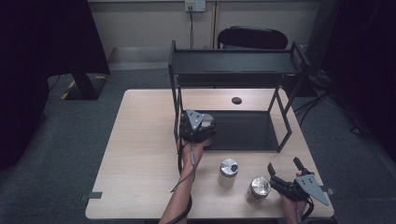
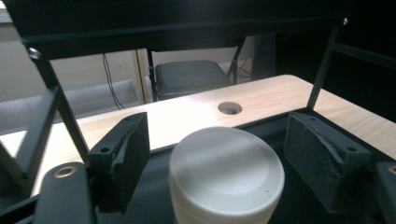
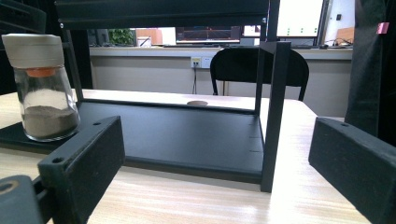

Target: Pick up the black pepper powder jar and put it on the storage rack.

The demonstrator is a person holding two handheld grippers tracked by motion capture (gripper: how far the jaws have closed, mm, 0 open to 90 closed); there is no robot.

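White-lidded jar (image 2: 226, 172) sits closest to the left gripper view's lens, standing upright on the lower shelf (image 1: 243, 130) of the black rack (image 1: 233, 65), at its left end. Seen side-on from the right gripper view: glass body, brown powder in the bottom part.

Left gripper (image 1: 198, 127): jaws parted, released. Pads (image 2: 310, 158) stand clear of the lid on both sides, with the jar between them but not pressed.

Right gripper (image 1: 283, 168): jaws wide, nothing between them, resting low at the table's (image 1: 140, 154) near right corner.

Step in hand, as I judge it: letting go of the jar on the shelf. To do it well:
- open wide enough that neither pad drags the lid
- draw straight back and slightly up, along the jaw line, no sideways sweep
- mind the rack's left front post (image 1: 178, 116) just beside the hand
- check that the jar stays upright before leaving

Count:
- jars: three. One on the shelf, two with silvery lids on the table, one (image 1: 229, 168) near the middle, one (image 1: 260, 186) just beside the right gripper
- rack: one, two shelves
- grippers: two
- chair (image 1: 252, 37): one, behind the table
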